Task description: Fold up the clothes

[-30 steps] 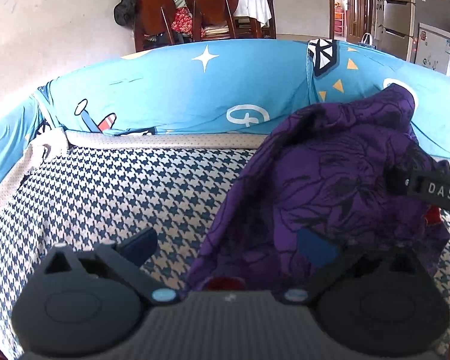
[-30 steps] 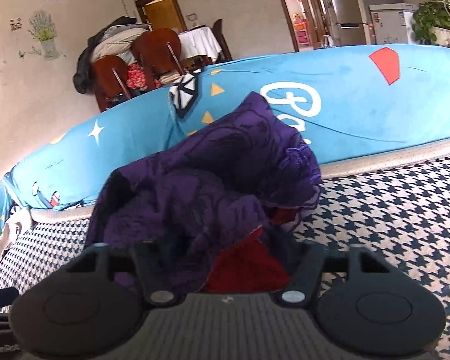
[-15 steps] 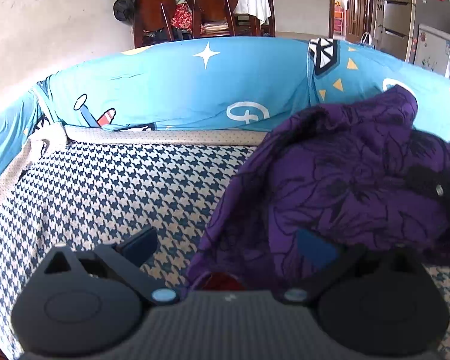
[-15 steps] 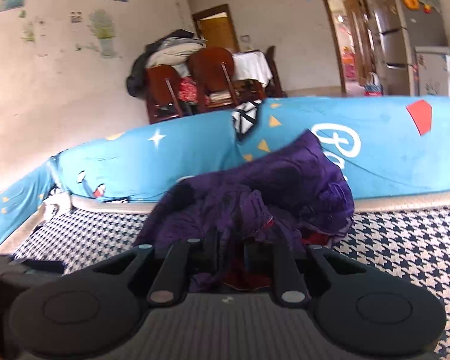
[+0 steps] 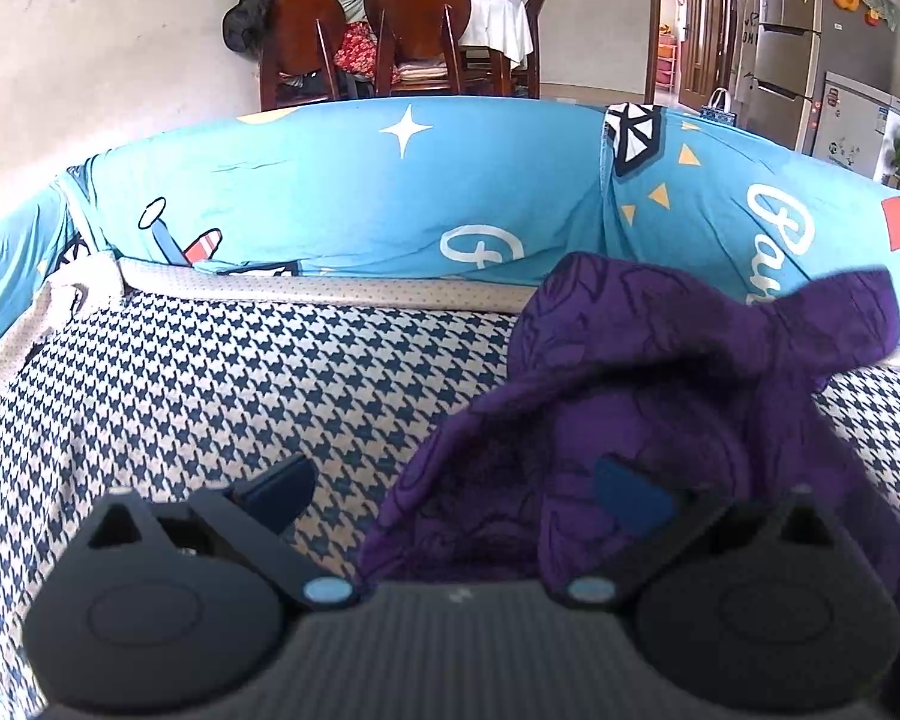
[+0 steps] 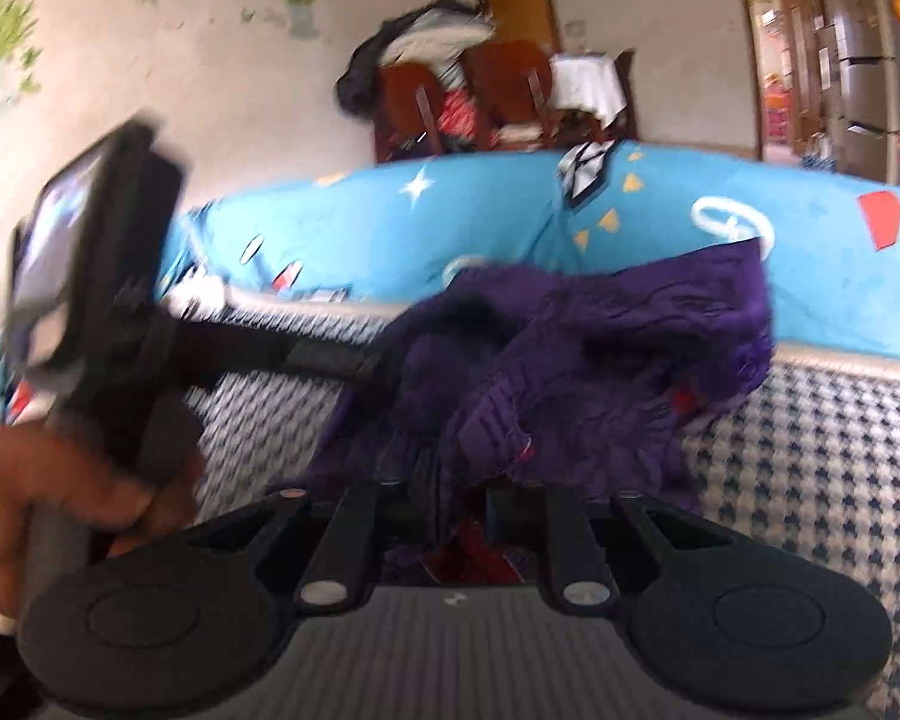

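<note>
The purple garment (image 5: 660,396) lies bunched at right of centre on the houndstooth sofa seat (image 5: 222,372). The right gripper (image 6: 459,498) has just been closing and pinches its fabric. The left gripper (image 5: 450,486) stands wide, cloth between its 2 fingers, unpressed.

**Legible markings in the scene**

White cursive lettering stands on the blue sofa cover (image 5: 342,204) along the far backrest. Only fragments show: a looped capital at centre and, further right, letters resembling "Bay", cut off by the purple garment (image 5: 660,372). No complete word, number or brand is readable.
</note>
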Tool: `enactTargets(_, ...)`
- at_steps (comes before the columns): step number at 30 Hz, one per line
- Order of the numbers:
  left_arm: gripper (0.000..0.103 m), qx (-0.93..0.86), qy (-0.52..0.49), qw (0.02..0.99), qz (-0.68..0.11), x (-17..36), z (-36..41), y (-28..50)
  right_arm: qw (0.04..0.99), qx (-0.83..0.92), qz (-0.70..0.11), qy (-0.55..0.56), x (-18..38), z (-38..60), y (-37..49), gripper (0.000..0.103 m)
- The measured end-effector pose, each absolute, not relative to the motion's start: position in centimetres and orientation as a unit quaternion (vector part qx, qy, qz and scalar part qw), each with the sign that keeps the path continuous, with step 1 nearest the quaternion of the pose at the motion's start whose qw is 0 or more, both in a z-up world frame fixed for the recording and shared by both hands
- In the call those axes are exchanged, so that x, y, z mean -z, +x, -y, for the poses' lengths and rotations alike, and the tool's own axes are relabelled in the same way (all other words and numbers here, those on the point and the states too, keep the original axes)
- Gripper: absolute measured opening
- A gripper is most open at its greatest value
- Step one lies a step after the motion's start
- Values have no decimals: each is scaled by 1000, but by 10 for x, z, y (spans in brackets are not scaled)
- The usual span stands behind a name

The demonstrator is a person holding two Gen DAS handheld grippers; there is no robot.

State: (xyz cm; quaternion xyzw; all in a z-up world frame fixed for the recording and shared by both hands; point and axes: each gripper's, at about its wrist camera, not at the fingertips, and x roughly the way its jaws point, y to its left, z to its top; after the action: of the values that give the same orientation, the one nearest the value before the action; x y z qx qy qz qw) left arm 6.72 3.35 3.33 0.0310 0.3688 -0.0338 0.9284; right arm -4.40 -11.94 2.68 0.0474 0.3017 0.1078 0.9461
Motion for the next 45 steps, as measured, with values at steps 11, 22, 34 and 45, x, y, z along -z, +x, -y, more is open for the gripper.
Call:
enactTargets(11, 103, 40, 52, 926, -372, -24, -23, 67, 933, -145, -329, 21, -24, 127, -73, 36)
enactTargets(22, 103, 46, 80, 913, -398, -1, -11, 69, 949, -86, -290, 82, -44, 166, -64, 51)
enactTargets(34, 103, 62, 112, 902, -412, 24, 9, 55, 939, 3, -289, 185, -36, 200, -33, 70)
enactTargets(45, 103, 81, 133, 897, -413, 29, 18, 44, 916, 14, -317, 245, -19, 213, 11, 80)
